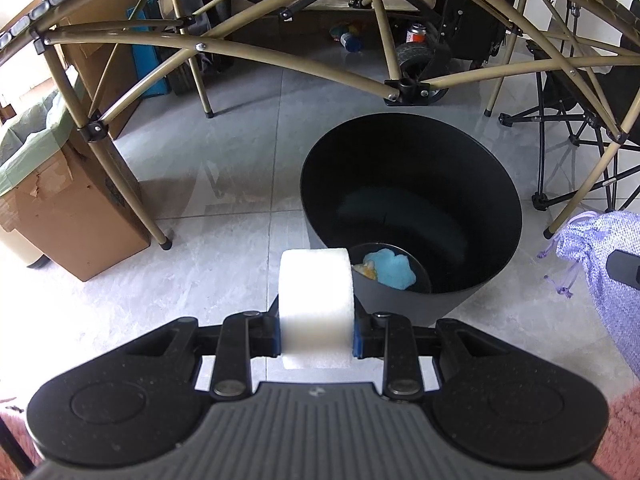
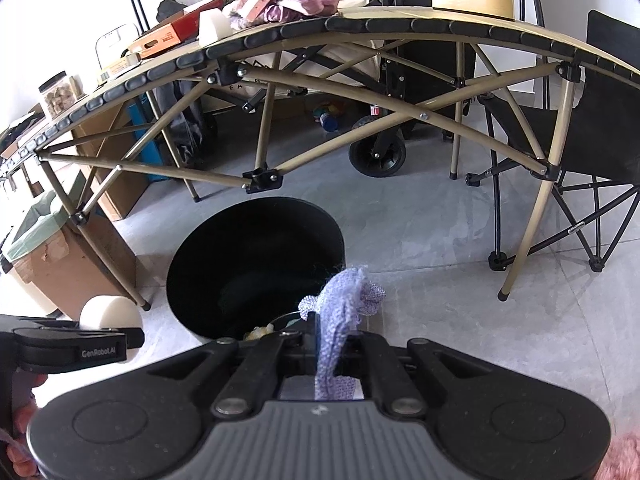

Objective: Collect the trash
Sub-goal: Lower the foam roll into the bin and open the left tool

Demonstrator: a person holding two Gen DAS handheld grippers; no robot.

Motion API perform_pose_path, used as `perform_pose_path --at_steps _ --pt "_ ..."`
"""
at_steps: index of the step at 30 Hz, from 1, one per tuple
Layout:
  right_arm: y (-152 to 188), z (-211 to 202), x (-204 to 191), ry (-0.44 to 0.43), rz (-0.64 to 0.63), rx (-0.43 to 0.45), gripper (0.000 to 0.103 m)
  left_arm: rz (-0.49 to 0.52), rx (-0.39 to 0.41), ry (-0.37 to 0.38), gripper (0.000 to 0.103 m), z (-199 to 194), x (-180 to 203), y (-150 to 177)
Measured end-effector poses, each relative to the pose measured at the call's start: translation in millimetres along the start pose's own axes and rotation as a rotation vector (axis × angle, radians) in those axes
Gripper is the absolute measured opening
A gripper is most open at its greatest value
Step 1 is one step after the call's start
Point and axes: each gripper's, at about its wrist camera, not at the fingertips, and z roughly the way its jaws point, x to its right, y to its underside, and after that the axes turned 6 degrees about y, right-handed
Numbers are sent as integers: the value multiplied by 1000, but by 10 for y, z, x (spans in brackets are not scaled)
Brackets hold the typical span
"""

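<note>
A black round trash bin (image 1: 496, 184) stands on the tiled floor under a folding table; it also shows in the right wrist view (image 2: 256, 224). Blue and yellow scraps (image 1: 390, 270) lie at its bottom. My left gripper (image 1: 317, 338) is shut on a white foam cylinder (image 1: 316, 300), held just short of the bin's near rim. The cylinder also shows at the left of the right wrist view (image 2: 108, 312). My right gripper (image 2: 334, 340) is shut on a lilac mesh cloth (image 2: 340, 312), held above the bin's near right rim. The cloth also shows in the left wrist view (image 1: 604, 248).
A tan folding table frame (image 2: 360, 92) arches over the bin, its legs (image 1: 160, 236) on the floor around it. A cardboard box (image 1: 68, 208) with a green liner stands at left. A black folding chair (image 2: 580, 184) stands at right. A wheeled cart (image 2: 378, 156) stands behind.
</note>
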Motion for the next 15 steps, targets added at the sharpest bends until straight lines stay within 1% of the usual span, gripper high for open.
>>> perform_pose_path --at_steps 8,15 --pt "-151 98 60 23 10 24 1 18 0 12 30 95 97 -135" --pt "-262 216 137 40 25 28 1 25 -2 21 30 239 226 -316"
